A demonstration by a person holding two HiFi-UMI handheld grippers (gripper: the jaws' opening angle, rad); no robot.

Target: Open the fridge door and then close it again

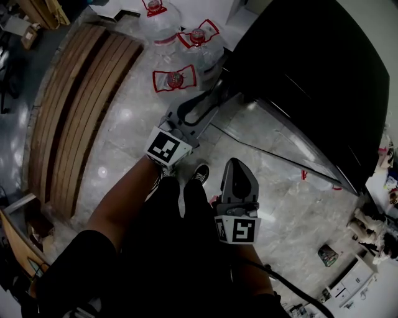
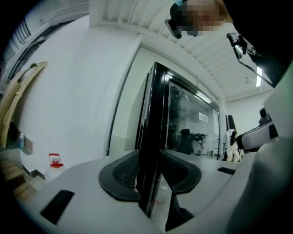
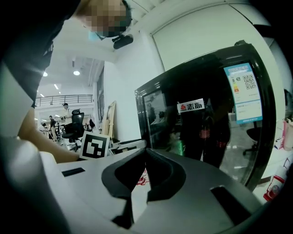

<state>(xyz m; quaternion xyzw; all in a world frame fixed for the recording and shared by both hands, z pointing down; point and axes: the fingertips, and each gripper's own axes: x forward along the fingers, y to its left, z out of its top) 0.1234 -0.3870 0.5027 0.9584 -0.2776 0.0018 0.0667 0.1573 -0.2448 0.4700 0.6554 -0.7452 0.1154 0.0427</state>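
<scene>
1. Our L claw [image 2: 153,161] is opening w/ the edge of the tall black glass fridge door [image 2: 158,109] between its pads [image 2: 120,176]
2. Our R claw [image 3: 145,157] is closed, empty, apart from the door
3. We see clear red-capped water jugs [image 1: 176,79] on the floor [image 1: 127,127] nearby

The fridge [image 1: 311,68] runs off the top and right edges of the head view, and what stands behind its dark glass cannot be made out. The door edge [image 2: 153,114] stands between the opening jaws of the left gripper [image 2: 151,164] and hides what lies past it. The print on the label [image 3: 243,93] is too small to read. The top jug [image 1: 157,12] is cut off.
</scene>
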